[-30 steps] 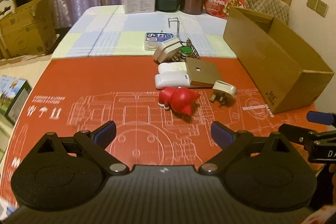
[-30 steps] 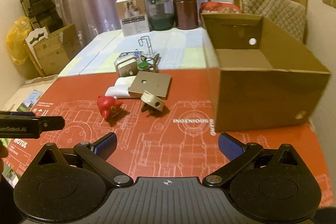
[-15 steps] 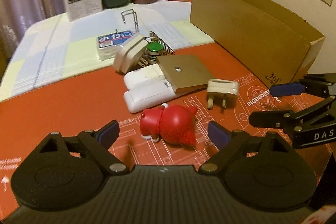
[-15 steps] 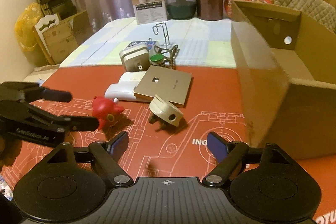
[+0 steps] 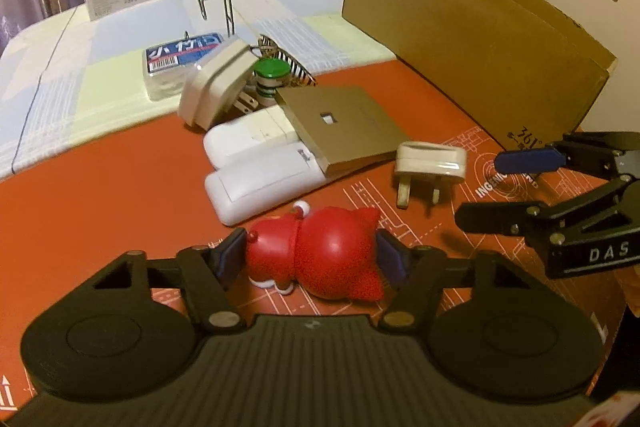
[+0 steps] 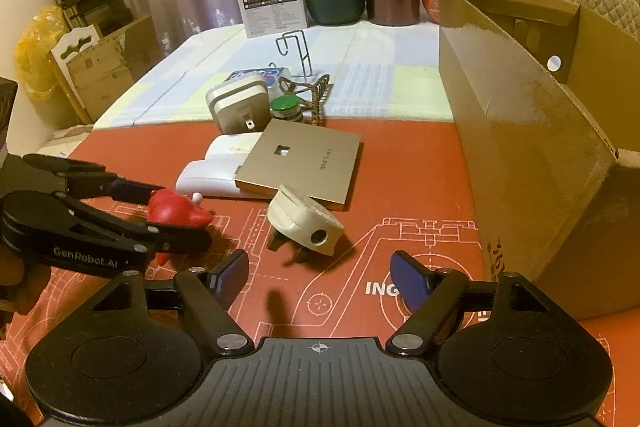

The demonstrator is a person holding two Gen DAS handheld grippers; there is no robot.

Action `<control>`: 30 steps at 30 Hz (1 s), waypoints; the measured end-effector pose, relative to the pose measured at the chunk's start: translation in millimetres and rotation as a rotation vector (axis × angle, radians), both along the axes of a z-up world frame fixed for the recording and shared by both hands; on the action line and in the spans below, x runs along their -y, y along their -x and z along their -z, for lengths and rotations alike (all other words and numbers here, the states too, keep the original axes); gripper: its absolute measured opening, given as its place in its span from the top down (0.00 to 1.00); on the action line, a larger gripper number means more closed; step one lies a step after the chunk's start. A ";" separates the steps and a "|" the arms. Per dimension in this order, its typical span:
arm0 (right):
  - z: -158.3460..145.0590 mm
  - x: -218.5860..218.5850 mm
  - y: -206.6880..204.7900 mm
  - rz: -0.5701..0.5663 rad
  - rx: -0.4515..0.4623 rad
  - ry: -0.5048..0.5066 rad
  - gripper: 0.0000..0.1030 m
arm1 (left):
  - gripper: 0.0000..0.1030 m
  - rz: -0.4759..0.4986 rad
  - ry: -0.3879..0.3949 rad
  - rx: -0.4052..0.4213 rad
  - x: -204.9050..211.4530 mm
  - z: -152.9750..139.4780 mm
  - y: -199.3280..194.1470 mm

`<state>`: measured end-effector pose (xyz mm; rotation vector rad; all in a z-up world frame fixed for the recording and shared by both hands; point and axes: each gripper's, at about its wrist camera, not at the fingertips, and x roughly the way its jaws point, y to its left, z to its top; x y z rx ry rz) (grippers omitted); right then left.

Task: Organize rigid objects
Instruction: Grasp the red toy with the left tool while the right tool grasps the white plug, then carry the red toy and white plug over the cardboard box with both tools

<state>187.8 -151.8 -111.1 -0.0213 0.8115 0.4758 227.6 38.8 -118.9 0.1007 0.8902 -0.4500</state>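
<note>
Left tongs (image 5: 310, 259) sit low on the red mat (image 5: 100, 187), their blue pads (image 5: 230, 259) pressed to either side of the red toy figure (image 5: 328, 259), which lies on its side on the mat between them; the right wrist view shows the same tongs (image 6: 176, 215) with the toy (image 6: 176, 209) gripped near their tips; right tongs (image 6: 320, 275) hover with fingers spread wide and nothing between them, just in front of the white three-pin plug (image 6: 306, 225), which rests on the mat with its prongs toward the camera; in the left wrist view the plug (image 5: 432, 163) lies just beyond the toy, with the right tongs (image 5: 508, 187) reaching in beside it; behind the plug a gold square plate (image 6: 300, 159) lies partly on top of two white remote-like bars (image 5: 260, 171), placed side by side; farther back, at the edge of the mat, a white wall adapter (image 5: 216, 87) leans tilted, next to a small green-capped bottle (image 5: 272, 79); the open cardboard box (image 6: 540, 131) stands on the counter to the right of the pile, well apart from the toy; a blue-labelled clear case (image 5: 180, 59) lies on the pale checked cloth (image 5: 80, 75) behind the adapter.
</note>
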 end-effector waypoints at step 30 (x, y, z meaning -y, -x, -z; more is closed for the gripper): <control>8.0 -16.3 -38.9 0.093 -0.104 -0.115 0.55 | 0.38 -0.149 0.007 0.046 -30.7 -33.8 3.8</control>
